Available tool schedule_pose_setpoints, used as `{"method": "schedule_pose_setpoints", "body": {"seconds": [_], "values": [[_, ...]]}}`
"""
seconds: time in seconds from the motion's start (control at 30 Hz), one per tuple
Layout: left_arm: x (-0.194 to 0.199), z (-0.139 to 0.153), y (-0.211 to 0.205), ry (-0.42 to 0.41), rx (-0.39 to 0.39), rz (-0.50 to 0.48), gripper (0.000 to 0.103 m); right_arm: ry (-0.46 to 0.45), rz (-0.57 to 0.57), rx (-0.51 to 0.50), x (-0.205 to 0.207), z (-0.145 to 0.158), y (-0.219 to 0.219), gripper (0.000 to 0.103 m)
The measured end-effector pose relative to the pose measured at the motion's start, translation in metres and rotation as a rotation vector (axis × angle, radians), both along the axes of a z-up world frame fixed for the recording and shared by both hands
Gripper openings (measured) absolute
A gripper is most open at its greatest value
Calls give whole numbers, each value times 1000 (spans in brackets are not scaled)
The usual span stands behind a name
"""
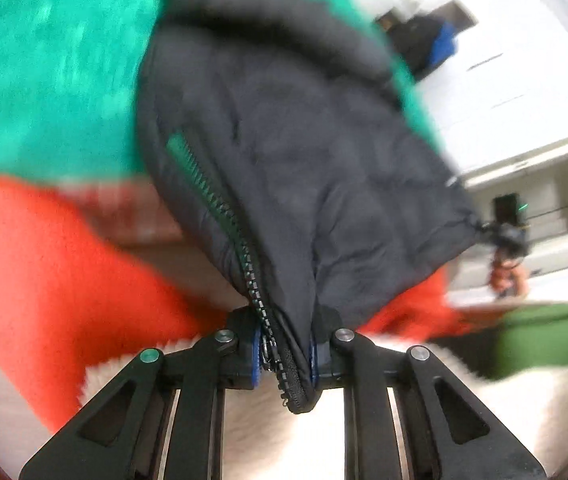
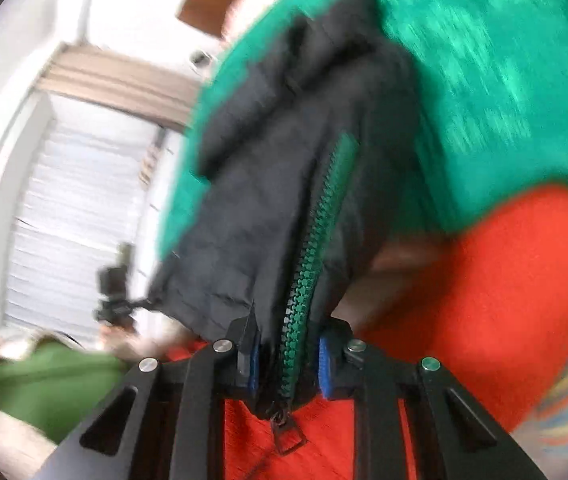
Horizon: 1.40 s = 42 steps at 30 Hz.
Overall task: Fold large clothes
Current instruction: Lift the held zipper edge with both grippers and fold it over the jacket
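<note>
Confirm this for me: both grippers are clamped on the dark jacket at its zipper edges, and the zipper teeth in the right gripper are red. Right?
Not quite. The right gripper and left gripper are both clamped on the jacket at its zipper edges, but the teeth in the right gripper are green, not red, as the right wrist view shows.

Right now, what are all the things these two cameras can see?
jacket: one, dark navy, its zipper edges pinched in both grippers.
zipper: green teeth, along the jacket's front edge.
green cloth: teal, behind the jacket.
orange cloth: bright orange, below the green cloth.
olive garment: one, lower right, blurred.
white shelving: background.
left gripper: black, blue pads, shut on the jacket.
right gripper: black, blue pads, shut on the jacket.
</note>
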<state>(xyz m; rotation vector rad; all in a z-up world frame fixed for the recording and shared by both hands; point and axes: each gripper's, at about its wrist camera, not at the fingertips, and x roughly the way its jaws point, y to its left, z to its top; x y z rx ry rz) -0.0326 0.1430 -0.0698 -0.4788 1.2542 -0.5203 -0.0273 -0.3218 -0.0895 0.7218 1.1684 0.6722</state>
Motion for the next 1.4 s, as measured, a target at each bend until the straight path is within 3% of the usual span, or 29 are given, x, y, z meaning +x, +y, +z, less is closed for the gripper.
{"method": "schedule_pose_setpoints", "body": {"seconds": [0.13, 0.23, 0.3, 0.37, 0.4, 0.43, 0.5, 0.6, 0.73, 0.83, 0.9, 0.97, 1.0, 1.03, 1.07, 1.1, 1.17, 1.23, 1.3, 1.33, 1.4], "values": [[76, 79, 18, -239, -45, 14, 15, -178, -32, 91, 70, 56, -11, 21], [151, 123, 11, -411, 25, 46, 17, -264, -86, 112, 150, 81, -14, 21], [206, 135, 1, -469, 66, 102, 23, -284, -169, 116, 218, 83, -11, 22], [267, 136, -1, -458, 112, 146, 31, -285, -241, 96, 268, 77, -1, 33], [294, 130, -2, -422, 142, 174, 32, -253, -273, 80, 291, 69, 1, 60], [318, 121, 1, -363, 151, 202, 34, -227, -308, 65, 306, 63, 3, 101], [353, 98, 8, -235, 162, 258, 36, -244, -449, 30, 314, 54, -2, 103], [366, 66, 12, -145, 170, 294, 44, -266, -489, 15, 311, 48, 2, 103], [369, 39, 7, -135, 241, 266, 45, -264, -342, -228, 314, 37, 34, 103], [375, 33, -8, -153, 307, 231, 45, -214, -238, -458, 329, 11, 62, 103], [381, 30, -17, -142, 359, 197, 45, -179, -218, -494, 340, -7, 64, 102], [384, 35, -21, -134, 385, 176, 45, -146, -173, -494, 350, -25, 68, 62], [384, 42, -18, -143, 378, 181, 45, -173, -155, -591, 353, -26, 73, 40], [384, 52, -12, -159, 345, 204, 45, -203, -151, -644, 352, -23, 73, 36], [385, 59, 1, -170, 271, 242, 45, -201, -167, -675, 352, -25, 69, 35], [389, 61, 21, -159, 147, 298, 45, -183, -186, -679, 353, -30, 64, 35], [397, 52, 45, -111, 19, 368, 46, -176, -210, -681, 351, -34, 60, 35], [402, 40, 51, -70, 33, 385, 46, -199, -215, -704, 346, -33, 64, 35], [398, 32, 63, -70, 6, 440, 65, -212, -220, -743, 341, -38, 67, 36], [394, 28, 77, -70, -64, 496, 77, -213, -223, -749, 339, -40, 68, 37], [385, 20, 110, -63, -272, 592, 78, -217, -238, -761, 337, -46, 68, 38]]}}
